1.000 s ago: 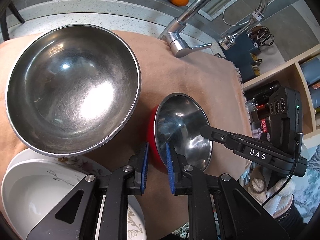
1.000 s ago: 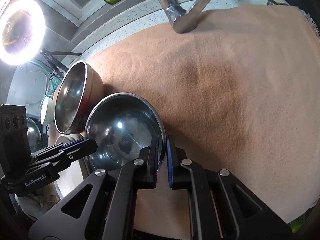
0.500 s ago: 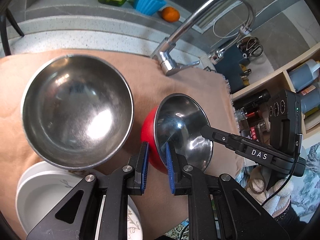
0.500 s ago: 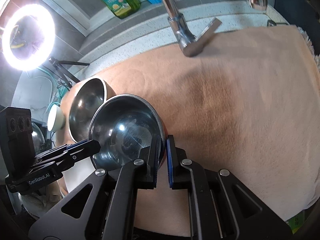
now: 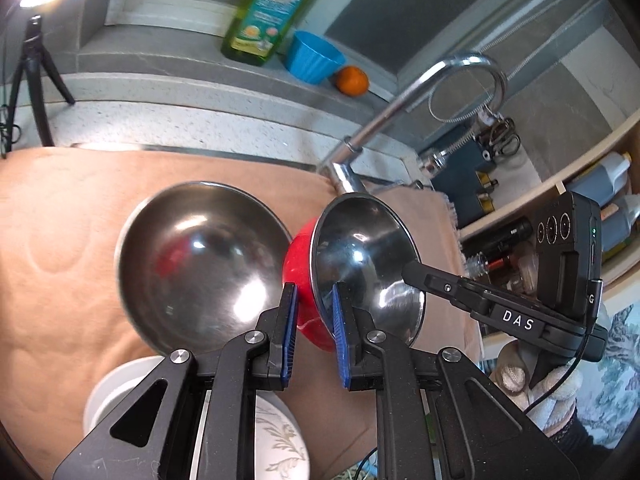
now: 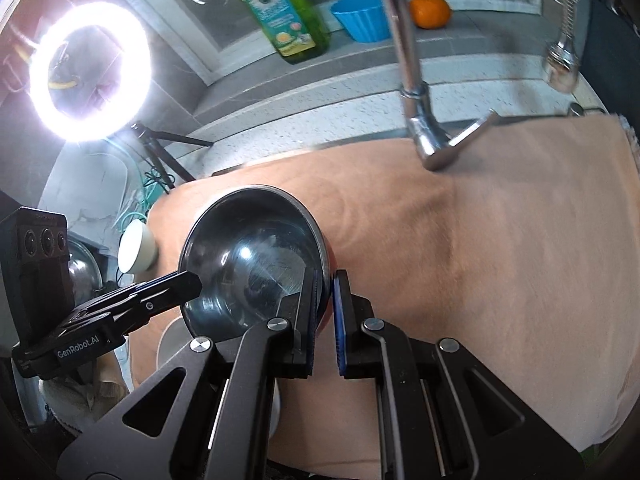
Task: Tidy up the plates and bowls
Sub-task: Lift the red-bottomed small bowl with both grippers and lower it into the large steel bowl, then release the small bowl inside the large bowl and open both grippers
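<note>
A small bowl, red outside and steel inside [image 5: 364, 264], is held in the air by both grippers. My left gripper [image 5: 314, 324] is shut on its near rim, one pad inside and one on the red wall. My right gripper [image 6: 326, 312] is shut on the opposite rim; the bowl's inside [image 6: 256, 256] shows in the right wrist view. A large steel bowl [image 5: 196, 264] sits on the tan cloth [image 5: 60, 240] to the left. A white floral plate [image 5: 280, 440] lies below my left gripper.
A chrome faucet [image 5: 400, 120] rises behind the cloth. A green soap bottle [image 5: 272, 8], blue cup [image 5: 314, 56] and orange [image 5: 352, 80] stand on the back ledge. A ring light [image 6: 88, 80] on a tripod and a small white cup [image 6: 136, 248] are at the left. Shelves with bottles [image 5: 600, 200] stand at the right.
Both grippers have lifted the small bowl upward and away from the cloth. The large steel bowl and the white plate look smaller and farther below.
</note>
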A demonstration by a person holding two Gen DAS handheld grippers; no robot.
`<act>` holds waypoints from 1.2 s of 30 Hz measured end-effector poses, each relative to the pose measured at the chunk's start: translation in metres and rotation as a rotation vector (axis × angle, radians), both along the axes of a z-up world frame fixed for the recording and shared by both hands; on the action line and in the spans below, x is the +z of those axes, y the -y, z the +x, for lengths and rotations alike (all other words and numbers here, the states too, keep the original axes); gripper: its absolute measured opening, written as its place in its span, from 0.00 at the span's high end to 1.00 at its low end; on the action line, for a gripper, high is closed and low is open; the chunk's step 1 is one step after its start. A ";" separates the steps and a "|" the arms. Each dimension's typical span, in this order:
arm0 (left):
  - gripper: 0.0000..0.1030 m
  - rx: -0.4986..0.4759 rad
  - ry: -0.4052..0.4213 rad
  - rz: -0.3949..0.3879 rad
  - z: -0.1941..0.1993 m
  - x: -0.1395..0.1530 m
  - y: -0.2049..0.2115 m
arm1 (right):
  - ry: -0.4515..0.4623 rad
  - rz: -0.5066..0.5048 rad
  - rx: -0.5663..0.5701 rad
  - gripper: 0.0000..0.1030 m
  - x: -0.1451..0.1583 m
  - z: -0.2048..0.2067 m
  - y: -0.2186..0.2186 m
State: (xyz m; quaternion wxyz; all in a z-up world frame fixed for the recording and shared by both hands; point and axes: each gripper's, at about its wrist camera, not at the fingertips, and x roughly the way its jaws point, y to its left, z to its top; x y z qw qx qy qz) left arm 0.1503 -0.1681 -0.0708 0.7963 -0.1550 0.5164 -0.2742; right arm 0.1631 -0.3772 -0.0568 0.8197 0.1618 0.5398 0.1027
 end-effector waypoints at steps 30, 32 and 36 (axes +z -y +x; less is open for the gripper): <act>0.85 0.078 -0.113 0.126 0.035 -0.045 -0.052 | -0.085 -0.083 0.134 0.92 -0.045 0.058 -0.083; 0.85 0.073 -0.115 0.137 0.036 -0.046 -0.051 | -0.092 -0.091 0.138 0.92 -0.048 0.059 -0.085; 0.85 0.068 -0.118 0.152 0.036 -0.047 -0.052 | -0.108 -0.101 0.146 0.92 -0.055 0.060 -0.090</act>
